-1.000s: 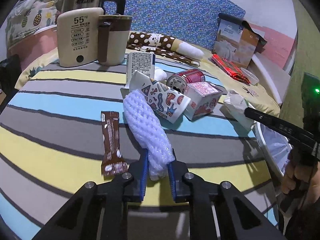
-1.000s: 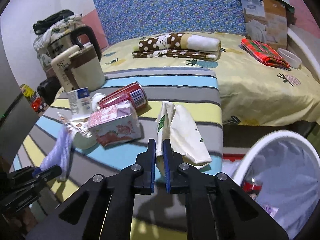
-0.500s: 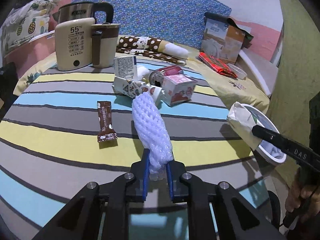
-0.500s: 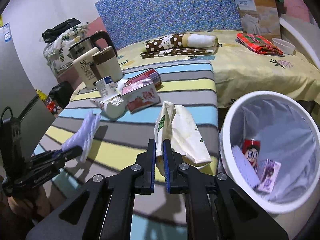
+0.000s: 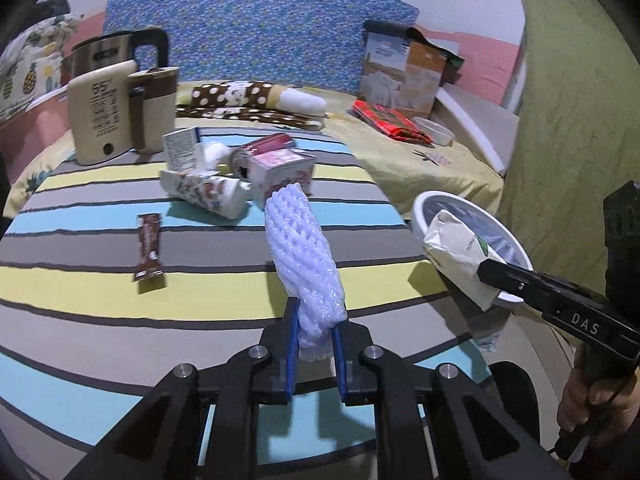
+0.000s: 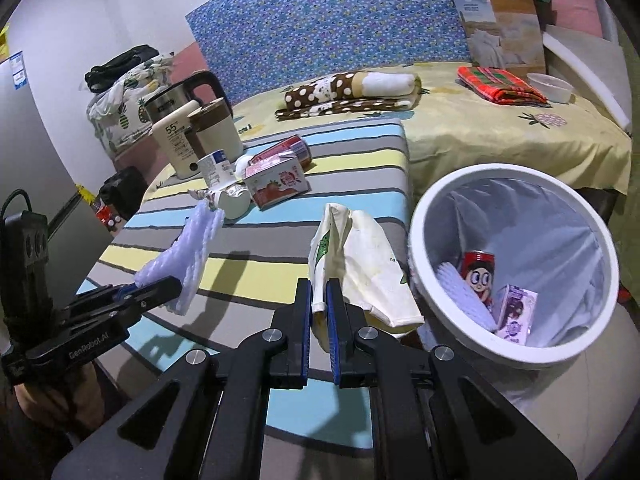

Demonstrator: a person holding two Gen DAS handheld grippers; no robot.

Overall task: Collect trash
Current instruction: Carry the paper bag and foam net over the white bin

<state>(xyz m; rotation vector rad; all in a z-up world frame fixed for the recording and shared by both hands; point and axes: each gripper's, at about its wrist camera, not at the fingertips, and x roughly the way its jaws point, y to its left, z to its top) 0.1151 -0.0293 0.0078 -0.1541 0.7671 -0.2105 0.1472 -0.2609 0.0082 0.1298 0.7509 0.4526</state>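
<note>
My left gripper (image 5: 314,326) is shut on a white foam fruit net (image 5: 304,256) and holds it above the striped table (image 5: 120,320). The net also shows in the right wrist view (image 6: 188,254). My right gripper (image 6: 319,300) is shut on a crumpled cream paper bag (image 6: 360,264), held above the table's right edge beside the white trash bin (image 6: 512,360). From the left wrist view the bag (image 5: 460,252) hangs in front of the bin's rim (image 5: 424,204). The bin holds a red can, a small carton and a foam net.
On the table lie a brown snack wrapper (image 5: 149,248), a patterned paper cup (image 5: 204,192), a strawberry milk carton (image 5: 280,172), a red can (image 5: 260,150) and a small white carton (image 5: 182,154). A kettle and a beige warmer (image 5: 104,120) stand at the back left. A bed lies behind.
Both grippers have pulled back and lifted with their loads. The right gripper moved the paper bag right, closer to the bin, which now shows more of its inside.
</note>
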